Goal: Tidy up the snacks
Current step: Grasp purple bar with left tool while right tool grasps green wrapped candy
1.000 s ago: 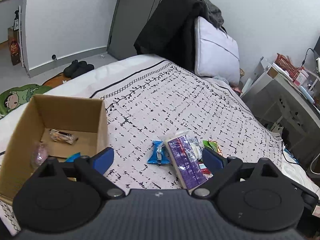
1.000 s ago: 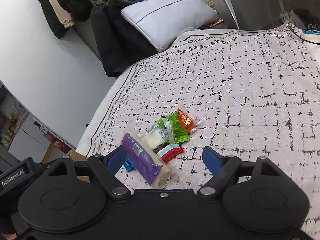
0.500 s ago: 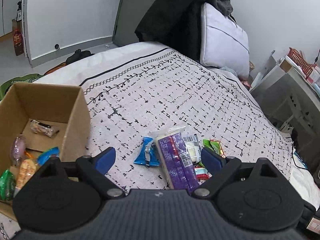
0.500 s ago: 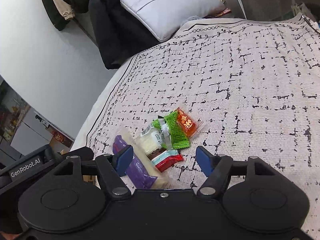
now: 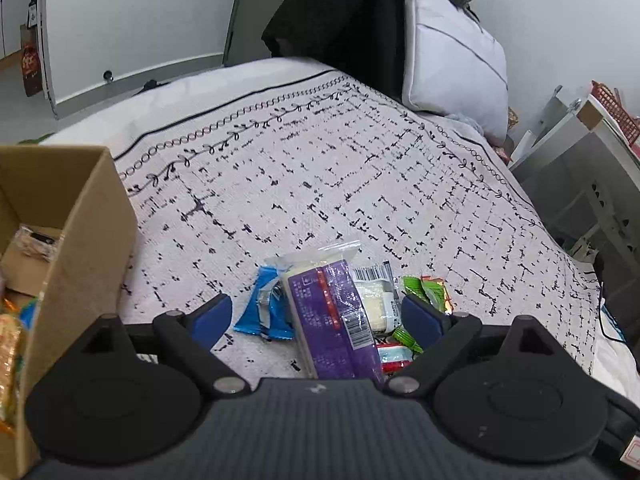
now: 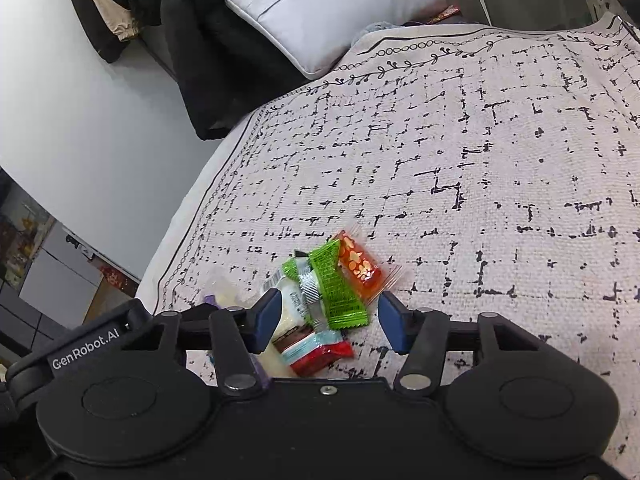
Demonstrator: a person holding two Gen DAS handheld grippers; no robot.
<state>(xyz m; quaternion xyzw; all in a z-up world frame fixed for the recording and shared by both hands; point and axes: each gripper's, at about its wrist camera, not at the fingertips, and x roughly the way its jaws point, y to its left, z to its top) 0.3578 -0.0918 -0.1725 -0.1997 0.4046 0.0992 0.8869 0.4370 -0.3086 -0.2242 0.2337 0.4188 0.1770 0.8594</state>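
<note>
A pile of snack packets lies on the patterned bedspread (image 5: 320,168). In the left wrist view my left gripper (image 5: 316,316) is open, its blue pads on either side of a long purple packet (image 5: 332,320) and a blue packet (image 5: 262,308). A white packet (image 5: 374,304) and a green one (image 5: 424,292) lie to the right. In the right wrist view my right gripper (image 6: 326,322) is open over a green packet (image 6: 332,284), an orange packet (image 6: 358,266), a white packet (image 6: 290,312) and a red-and-teal one (image 6: 316,352).
An open cardboard box (image 5: 84,248) holding several snacks stands on the bed at the left. A grey pillow (image 5: 452,60) and dark clothes (image 5: 340,12) lie at the head of the bed. A white shelf unit (image 5: 580,168) stands to the right.
Both grippers have moved forward and lower toward the snack pile. The right gripper's pads have narrowed somewhat. The box has slid to the left edge of the left view.
</note>
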